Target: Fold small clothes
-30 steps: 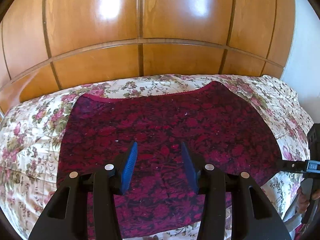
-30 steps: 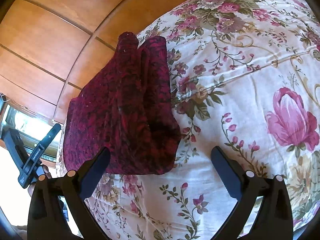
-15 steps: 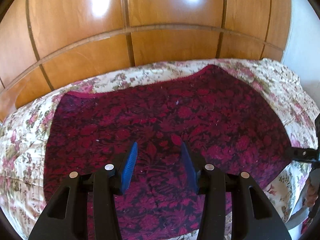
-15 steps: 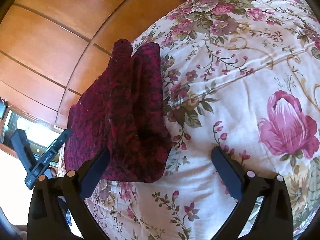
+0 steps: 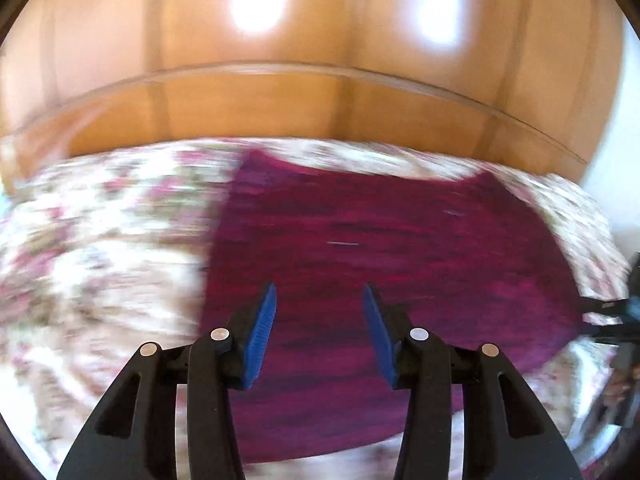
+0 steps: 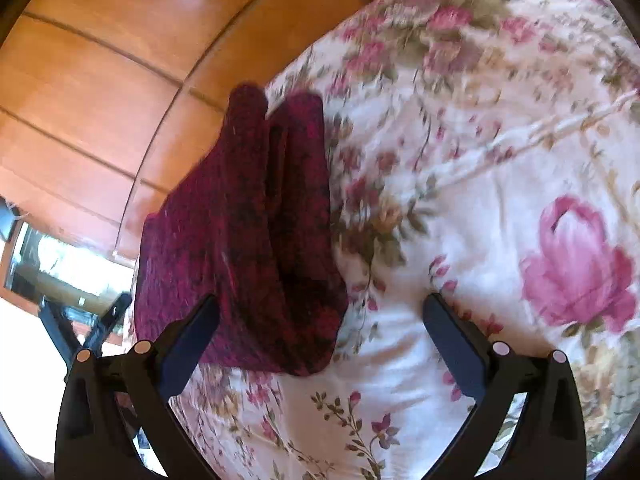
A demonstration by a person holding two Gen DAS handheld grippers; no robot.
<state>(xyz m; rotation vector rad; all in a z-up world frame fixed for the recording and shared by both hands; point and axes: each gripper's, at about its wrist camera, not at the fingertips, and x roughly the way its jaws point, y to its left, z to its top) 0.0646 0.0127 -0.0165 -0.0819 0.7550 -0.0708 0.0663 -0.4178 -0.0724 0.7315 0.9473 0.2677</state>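
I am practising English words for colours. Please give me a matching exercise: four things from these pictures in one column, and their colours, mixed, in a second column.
Things:
1. garment
2. bedspread
3. wooden panels
4. pads of the left claw

Colours:
a. blue
b. dark red with black pattern
c. orange-brown
d. white with pink flowers

Pairs: 1-b, 2-d, 3-c, 4-a

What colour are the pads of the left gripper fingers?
Blue pads on black fingers, seen best in the left wrist view.
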